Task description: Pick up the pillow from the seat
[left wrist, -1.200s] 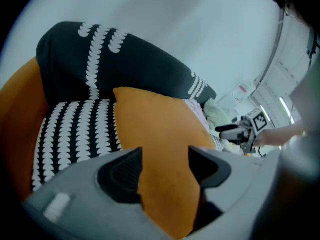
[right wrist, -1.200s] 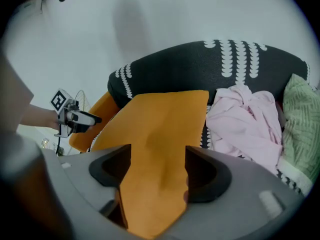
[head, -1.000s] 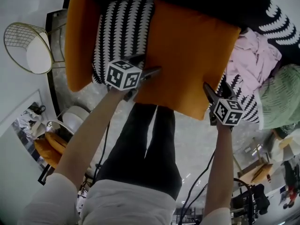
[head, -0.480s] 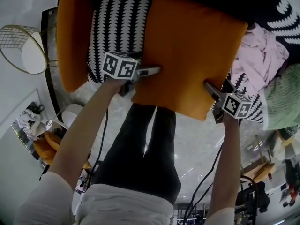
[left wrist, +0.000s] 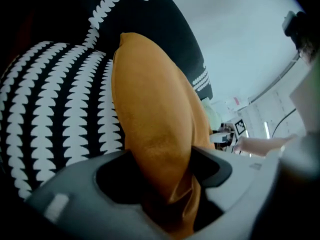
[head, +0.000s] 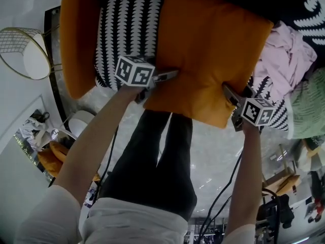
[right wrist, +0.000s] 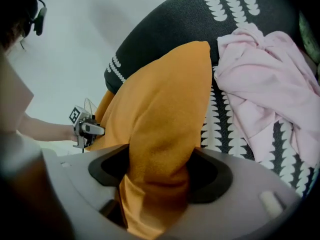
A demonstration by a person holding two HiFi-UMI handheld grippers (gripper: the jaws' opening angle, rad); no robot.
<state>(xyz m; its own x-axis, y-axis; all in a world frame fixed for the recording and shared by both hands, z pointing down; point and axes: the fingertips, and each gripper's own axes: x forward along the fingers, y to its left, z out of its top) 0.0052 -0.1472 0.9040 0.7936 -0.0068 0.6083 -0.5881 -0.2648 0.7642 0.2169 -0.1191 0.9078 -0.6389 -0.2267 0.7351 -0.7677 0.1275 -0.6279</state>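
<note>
The left gripper [left wrist: 161,166], its jaws having just been closing, pinches the near edge of the orange pillow [left wrist: 150,114], with fabric creased between its pads. The right gripper [right wrist: 159,176], likewise just closing, clamps the same edge further along. Beyond both, the pillow spreads away over the black-and-white patterned seat [right wrist: 217,129], and a pink cloth [right wrist: 265,84] lies just right of the right gripper. The pillow looks light, soft and floppy. A deep bite at both ends of the edge should hold it, while a shallow pinch may slip.
</note>
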